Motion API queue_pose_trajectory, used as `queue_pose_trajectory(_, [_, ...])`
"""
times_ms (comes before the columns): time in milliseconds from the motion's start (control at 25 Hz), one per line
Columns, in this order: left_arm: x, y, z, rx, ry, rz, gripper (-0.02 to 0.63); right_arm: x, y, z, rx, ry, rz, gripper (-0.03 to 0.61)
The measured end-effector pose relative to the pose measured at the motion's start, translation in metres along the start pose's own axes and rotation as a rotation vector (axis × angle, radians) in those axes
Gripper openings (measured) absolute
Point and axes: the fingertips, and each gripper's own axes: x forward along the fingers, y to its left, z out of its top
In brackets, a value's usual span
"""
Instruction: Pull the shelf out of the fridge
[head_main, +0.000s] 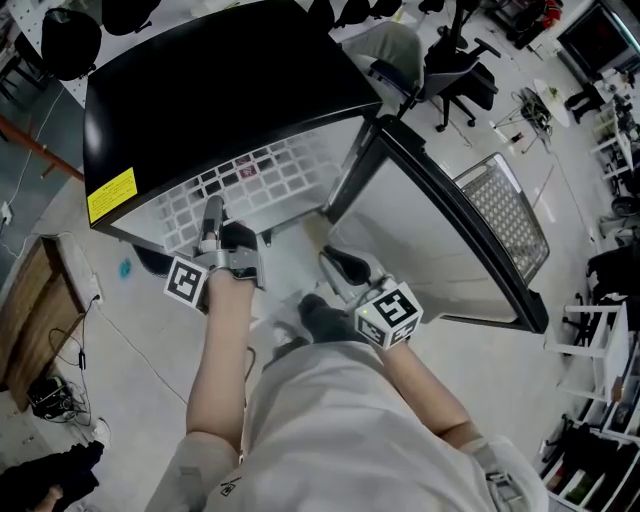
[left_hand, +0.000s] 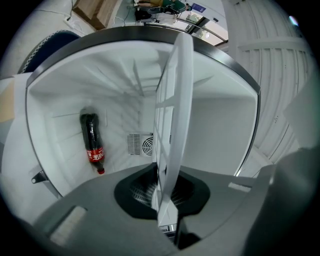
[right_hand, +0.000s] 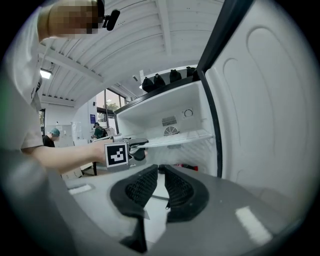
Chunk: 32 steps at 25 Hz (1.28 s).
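The white wire shelf (head_main: 262, 178) sticks partly out of the black fridge (head_main: 210, 80). My left gripper (head_main: 213, 222) is shut on the shelf's front edge near its left corner. In the left gripper view the shelf (left_hand: 172, 110) runs edge-on between the dark pads, with my left gripper (left_hand: 167, 200) clamped on its rim. My right gripper (head_main: 338, 263) hangs free in front of the fridge opening, shut with nothing in it. In the right gripper view my right gripper (right_hand: 159, 172) points at the fridge, and the shelf (right_hand: 177, 138) shows level beyond the left gripper's marker cube (right_hand: 118, 154).
A cola bottle (left_hand: 92, 142) lies on the fridge floor below the shelf, near a round vent (left_hand: 142, 145) in the back wall. The fridge door (head_main: 450, 230) stands open to the right, close to my right gripper. Office chairs (head_main: 460, 85) and a wire basket (head_main: 510, 215) stand beyond.
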Motion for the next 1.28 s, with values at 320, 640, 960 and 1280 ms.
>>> queue_pose_trajectory(320, [-0.001,0.001,0.000,-0.005,0.001,-0.003,0.029,-0.033,0.006,-0.021,0.029,0.008,-0.080,0.035])
queue_pose_trajectory(640, [-0.007,-0.002,-0.005,0.000,-0.017,-0.019,0.029,-0.058,0.000,-0.027,0.040,0.006,-0.117,0.035])
queue_pose_trajectory(960, [-0.013,-0.002,-0.008,0.011,-0.022,-0.013,0.029,-0.069,-0.009,-0.024,0.029,0.015,-0.058,0.035])
queue_pose_trajectory(1280, [-0.026,-0.003,-0.015,0.014,-0.030,-0.016,0.029,-0.082,-0.016,-0.026,0.029,0.005,-0.032,0.035])
